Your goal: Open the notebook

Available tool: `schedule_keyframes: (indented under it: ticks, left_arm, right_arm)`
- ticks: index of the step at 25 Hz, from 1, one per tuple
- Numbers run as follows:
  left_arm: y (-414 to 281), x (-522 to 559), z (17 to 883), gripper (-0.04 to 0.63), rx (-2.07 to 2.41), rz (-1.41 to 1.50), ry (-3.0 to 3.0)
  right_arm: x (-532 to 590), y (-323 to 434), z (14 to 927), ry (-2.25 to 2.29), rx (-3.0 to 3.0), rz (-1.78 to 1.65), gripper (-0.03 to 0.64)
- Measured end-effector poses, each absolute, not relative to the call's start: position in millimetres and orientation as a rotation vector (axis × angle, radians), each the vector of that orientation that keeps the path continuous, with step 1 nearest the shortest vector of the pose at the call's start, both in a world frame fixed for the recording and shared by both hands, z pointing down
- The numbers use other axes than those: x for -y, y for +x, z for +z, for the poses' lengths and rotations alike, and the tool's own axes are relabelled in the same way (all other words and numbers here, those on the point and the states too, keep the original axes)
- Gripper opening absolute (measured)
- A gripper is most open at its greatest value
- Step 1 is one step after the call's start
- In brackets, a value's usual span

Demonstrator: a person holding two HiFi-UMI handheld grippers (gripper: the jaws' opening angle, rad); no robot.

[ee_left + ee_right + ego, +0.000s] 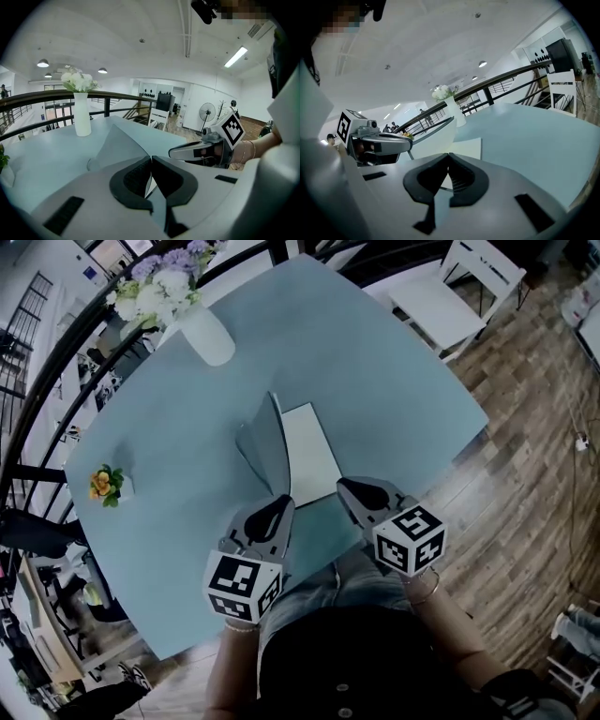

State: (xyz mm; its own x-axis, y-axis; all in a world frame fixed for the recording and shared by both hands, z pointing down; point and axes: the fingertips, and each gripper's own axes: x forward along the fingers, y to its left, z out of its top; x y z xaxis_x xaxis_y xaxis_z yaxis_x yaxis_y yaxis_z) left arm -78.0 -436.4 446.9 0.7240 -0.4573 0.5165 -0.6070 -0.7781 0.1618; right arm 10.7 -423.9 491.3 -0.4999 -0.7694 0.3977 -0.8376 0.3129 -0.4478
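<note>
The notebook lies mid-table with its grey-blue cover (261,446) standing up at a slant and a white page (314,451) flat beside it. My left gripper (284,501) is shut on the cover's near corner; in the left gripper view the cover (119,145) rises straight from the meeting tips of the left gripper (151,159). My right gripper (343,486) hovers at the page's near right corner. In the right gripper view its tips (448,155) touch, with the white page (466,147) beyond them and nothing seen pinched.
The light blue table (394,399) holds a white vase of flowers (204,332) at the far left and a small orange flower pot (108,484) at the left edge. A white chair (459,292) stands beyond the far right corner. A black railing curves behind.
</note>
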Motion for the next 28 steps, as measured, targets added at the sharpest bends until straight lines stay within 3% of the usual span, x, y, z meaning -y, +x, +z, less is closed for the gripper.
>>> schedule_keyframes:
  ticks: [28]
  left_arm:
    - [-214.4, 435.2, 458.9, 0.026, 0.965, 0.456, 2.446]
  right_arm:
    - [441.2, -130.6, 483.3, 1.311, 2.505, 0.845, 0.008]
